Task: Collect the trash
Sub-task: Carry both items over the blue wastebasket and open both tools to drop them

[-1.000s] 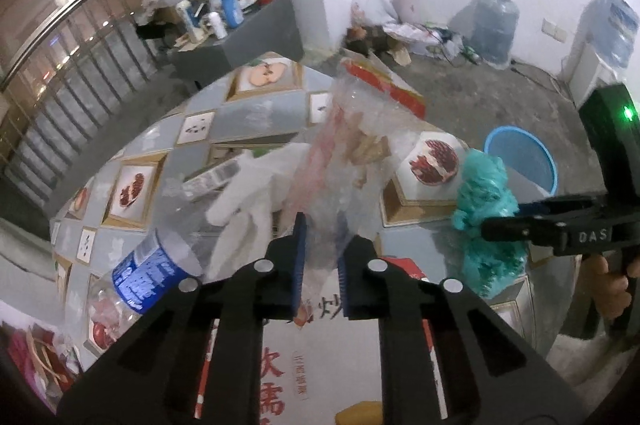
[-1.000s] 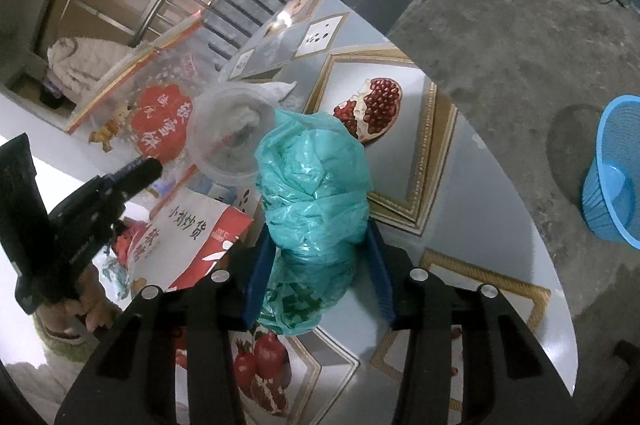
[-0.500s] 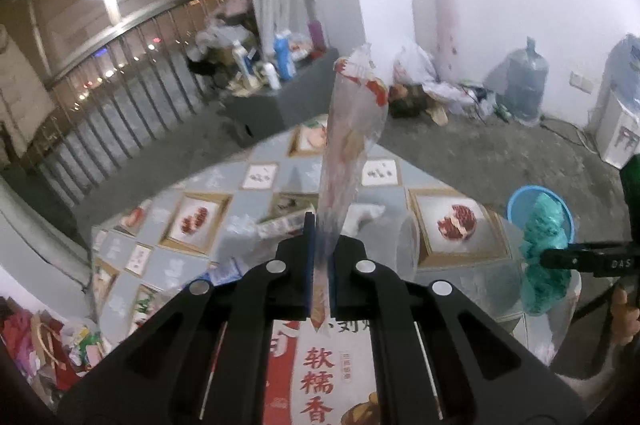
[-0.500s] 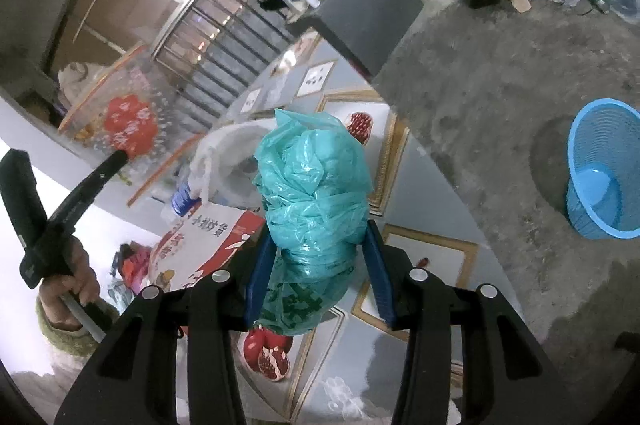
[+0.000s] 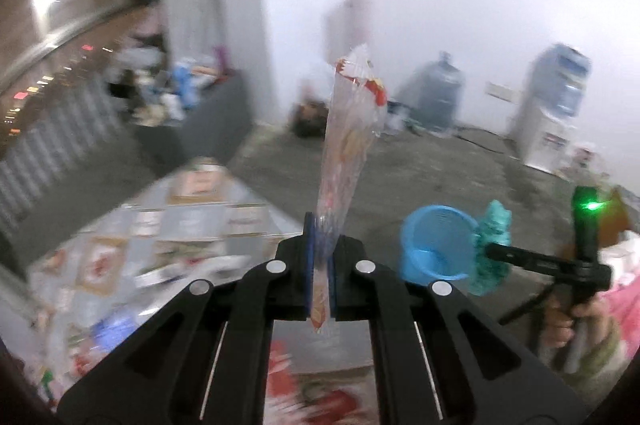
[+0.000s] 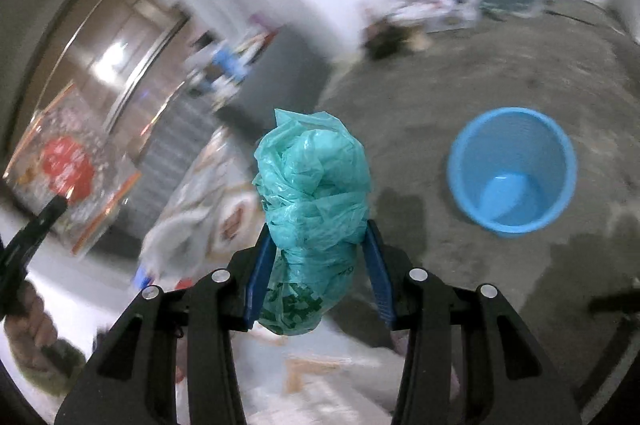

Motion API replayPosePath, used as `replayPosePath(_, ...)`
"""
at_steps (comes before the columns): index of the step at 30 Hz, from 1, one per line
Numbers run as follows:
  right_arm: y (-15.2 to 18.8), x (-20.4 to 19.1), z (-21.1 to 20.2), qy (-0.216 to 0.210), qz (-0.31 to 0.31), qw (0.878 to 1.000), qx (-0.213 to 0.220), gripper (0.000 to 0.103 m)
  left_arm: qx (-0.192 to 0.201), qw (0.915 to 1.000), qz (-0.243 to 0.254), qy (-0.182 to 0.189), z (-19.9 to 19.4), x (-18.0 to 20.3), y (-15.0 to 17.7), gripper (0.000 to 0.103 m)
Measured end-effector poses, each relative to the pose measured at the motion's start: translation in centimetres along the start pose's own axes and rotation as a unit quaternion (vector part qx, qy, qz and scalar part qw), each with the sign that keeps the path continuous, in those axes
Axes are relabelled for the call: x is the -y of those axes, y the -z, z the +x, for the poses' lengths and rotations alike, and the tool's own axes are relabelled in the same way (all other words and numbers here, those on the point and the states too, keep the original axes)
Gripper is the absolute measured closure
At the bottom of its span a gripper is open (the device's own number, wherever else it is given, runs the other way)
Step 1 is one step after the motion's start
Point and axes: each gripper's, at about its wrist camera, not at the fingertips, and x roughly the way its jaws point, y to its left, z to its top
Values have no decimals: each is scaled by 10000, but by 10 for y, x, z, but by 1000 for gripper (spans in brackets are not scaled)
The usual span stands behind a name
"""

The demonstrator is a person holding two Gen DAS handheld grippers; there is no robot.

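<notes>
Teal crumpled plastic bag sits squeezed between the right gripper's half-spread blue pads, the round blue plastic basket on the floor ahead and to its right. A good drop likely means carrying the bag squarely over the rim before letting go. The left gripper, nearly closed, pinches a clear crinkly wrapper. Only the left view shows the bag nearly level with the basket; only the right shows the basket is empty.
</notes>
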Motion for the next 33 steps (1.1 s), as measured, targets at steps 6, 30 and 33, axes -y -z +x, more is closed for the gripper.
replayPosePath(6,-22,75,3,520,838,9951,111,59,-930,9907,293,950,103,76,-36,99)
replayPosePath(30,-49,228,87,1501,1910,9700,-81,23,-1869,9653,1162,1406,326,204,-19,40)
replayPosePath(33,-50,195,67,1676,1385,9760,119,23,-1550,9682,1280,1489,298,198,-30,40)
